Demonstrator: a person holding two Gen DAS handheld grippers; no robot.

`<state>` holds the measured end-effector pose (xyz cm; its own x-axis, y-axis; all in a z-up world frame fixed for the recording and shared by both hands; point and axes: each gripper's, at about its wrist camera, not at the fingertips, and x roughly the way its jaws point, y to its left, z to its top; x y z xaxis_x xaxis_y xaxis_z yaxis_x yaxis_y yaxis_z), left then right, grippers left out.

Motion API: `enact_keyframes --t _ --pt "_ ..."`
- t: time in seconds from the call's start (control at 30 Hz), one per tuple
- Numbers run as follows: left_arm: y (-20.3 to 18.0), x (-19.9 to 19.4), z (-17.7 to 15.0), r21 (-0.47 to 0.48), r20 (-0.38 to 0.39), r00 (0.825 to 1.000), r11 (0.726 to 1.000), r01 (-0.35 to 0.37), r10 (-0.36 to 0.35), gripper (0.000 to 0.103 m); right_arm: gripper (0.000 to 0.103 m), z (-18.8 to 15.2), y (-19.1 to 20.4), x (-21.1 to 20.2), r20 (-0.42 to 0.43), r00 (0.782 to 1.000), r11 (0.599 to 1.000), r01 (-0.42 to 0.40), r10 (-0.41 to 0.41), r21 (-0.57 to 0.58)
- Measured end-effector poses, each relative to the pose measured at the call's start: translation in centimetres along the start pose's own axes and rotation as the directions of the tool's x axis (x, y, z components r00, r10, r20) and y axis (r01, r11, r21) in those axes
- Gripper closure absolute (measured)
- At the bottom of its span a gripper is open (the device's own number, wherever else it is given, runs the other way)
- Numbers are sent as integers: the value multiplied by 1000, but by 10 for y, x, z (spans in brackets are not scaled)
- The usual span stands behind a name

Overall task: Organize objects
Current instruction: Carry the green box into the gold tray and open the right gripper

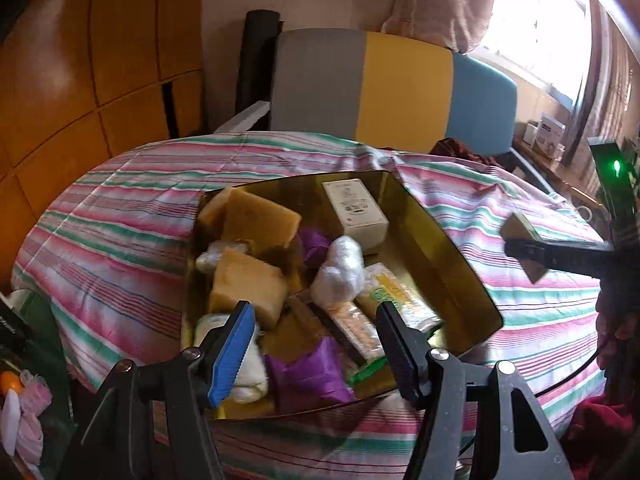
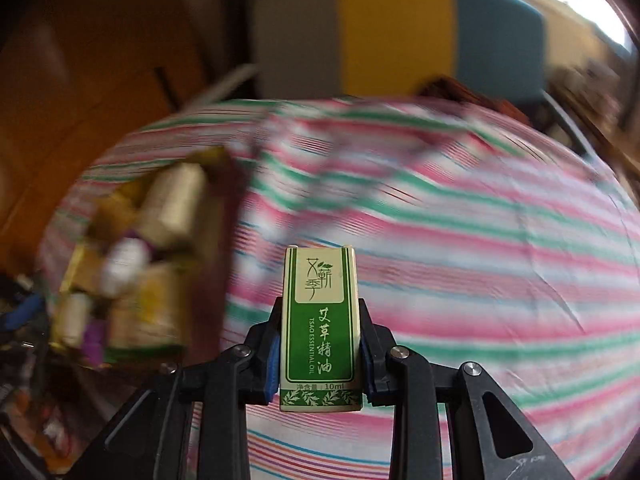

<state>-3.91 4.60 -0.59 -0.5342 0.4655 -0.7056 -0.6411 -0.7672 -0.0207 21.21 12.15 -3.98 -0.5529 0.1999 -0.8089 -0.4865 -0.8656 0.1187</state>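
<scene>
Essential-oil box [image 1: 520, 246] shows at the left wrist view's right edge, clamped in the right gripper [image 1: 524, 250] above the striped bedspread [image 1: 120, 224]; the left gripper [image 1: 314, 334] hangs wide, holding nothing, over the cluttered gold tray [image 1: 452, 252]. Right wrist view: the right gripper [image 2: 320, 344] grips the green box [image 2: 320, 328] upright, the blurred tray [image 2: 224, 240] to its left.

Crowded gold tray [image 1: 452, 248], sponges [image 1: 256, 220], white box [image 1: 356, 208] and packets filling it; open striped bedspread [image 1: 120, 216] left and right of it.
</scene>
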Motion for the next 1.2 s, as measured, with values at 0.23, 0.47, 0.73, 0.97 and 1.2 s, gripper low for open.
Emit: enact_keyframes --t 0.23,0.47,0.73,0.97,1.2 --pt "23 -7 3 -41 35 994 994 -102 103 35 72 21 96 39 -43 996 983 -82 75 -166" --pt "45 -14 9 -114 57 985 981 -157 164 32 72 22 115 90 -129 992 978 -40 13 -205" --pt "49 -33 21 -100 144 967 975 -196 209 32 49 14 113 86 -95 995 976 -1 -20 -220" --pt "45 -47 28 -109 178 974 987 -119 137 32 43 2 114 52 -12 1000 984 -31 29 -175" --pt "39 -46 19 -148 155 985 988 -49 72 37 39 -25 114 22 46 996 987 -64 71 -146"
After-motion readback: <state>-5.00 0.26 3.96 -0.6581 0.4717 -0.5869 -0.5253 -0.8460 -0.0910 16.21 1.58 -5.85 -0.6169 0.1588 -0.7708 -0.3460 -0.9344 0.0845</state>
